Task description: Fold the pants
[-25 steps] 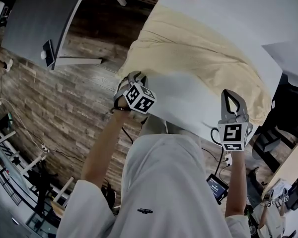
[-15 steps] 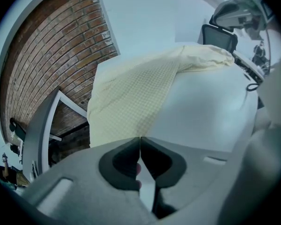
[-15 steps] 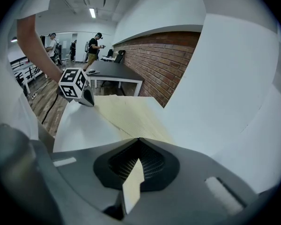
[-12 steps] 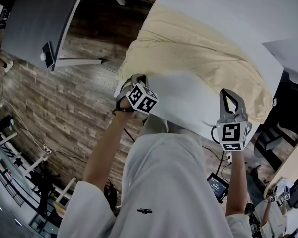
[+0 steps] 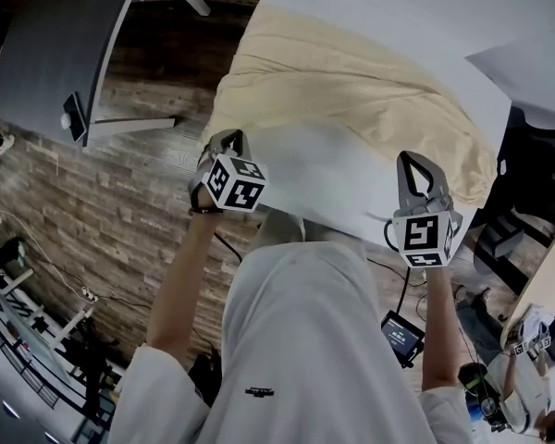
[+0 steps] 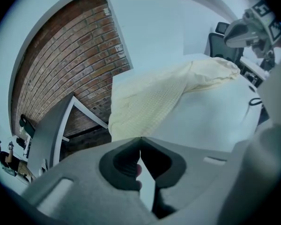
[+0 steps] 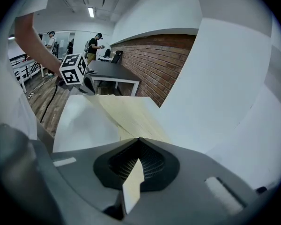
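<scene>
Pale yellow pants [image 5: 351,91] lie across the white table [image 5: 425,7], bunched in an arc from its left edge to its right side. My left gripper [image 5: 224,142] is at the pants' left end, off the table's corner. In the left gripper view its jaws [image 6: 140,138] are shut, with a pale strip of the fabric [image 6: 150,102] pinched between them. My right gripper [image 5: 416,161] is at the pants' right end; its jaws [image 7: 139,139] are shut on a yellow fold of the pants [image 7: 126,111]. Both grippers hold the cloth above the near table edge.
A grey table [image 5: 65,35] stands to the left over the wood floor [image 5: 102,202]. A small screen device [image 5: 400,333] lies on the floor by my right side. A black chair [image 5: 536,174] is at the right. People [image 7: 96,43] stand far off.
My left gripper has lifted and shifted left with the pants' end in it. The right gripper has stayed where it was.
</scene>
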Demonstrator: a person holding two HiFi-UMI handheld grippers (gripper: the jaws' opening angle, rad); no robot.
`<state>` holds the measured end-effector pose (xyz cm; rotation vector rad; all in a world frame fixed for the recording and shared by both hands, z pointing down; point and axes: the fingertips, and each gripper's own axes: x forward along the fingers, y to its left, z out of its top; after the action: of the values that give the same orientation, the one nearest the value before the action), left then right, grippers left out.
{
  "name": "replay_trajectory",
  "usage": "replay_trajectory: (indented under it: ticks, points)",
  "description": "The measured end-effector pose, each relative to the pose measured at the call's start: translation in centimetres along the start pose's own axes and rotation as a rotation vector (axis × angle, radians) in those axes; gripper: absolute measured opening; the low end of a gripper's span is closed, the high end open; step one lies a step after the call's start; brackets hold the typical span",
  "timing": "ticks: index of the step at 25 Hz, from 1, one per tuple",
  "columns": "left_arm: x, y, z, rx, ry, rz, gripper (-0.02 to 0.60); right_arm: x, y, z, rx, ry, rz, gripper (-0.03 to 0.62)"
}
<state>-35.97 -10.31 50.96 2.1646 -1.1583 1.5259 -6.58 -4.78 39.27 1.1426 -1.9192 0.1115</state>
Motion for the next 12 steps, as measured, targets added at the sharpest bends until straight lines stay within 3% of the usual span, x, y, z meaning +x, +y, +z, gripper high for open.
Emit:
replay_trajectory:
  ticks: [7,12]
  points:
    - [-1.4,2.5,4.3,0.033,-0.050,0.052,0.008,0.4,-1.1,-1.4,-0.049,0.061,0.014,0.008]
    - [-1.9,4.8,7.5,0.076,-0.073,0.081,0.008,1.2,-2.2,-1.4,-0.152,0.101,0.043,0.009]
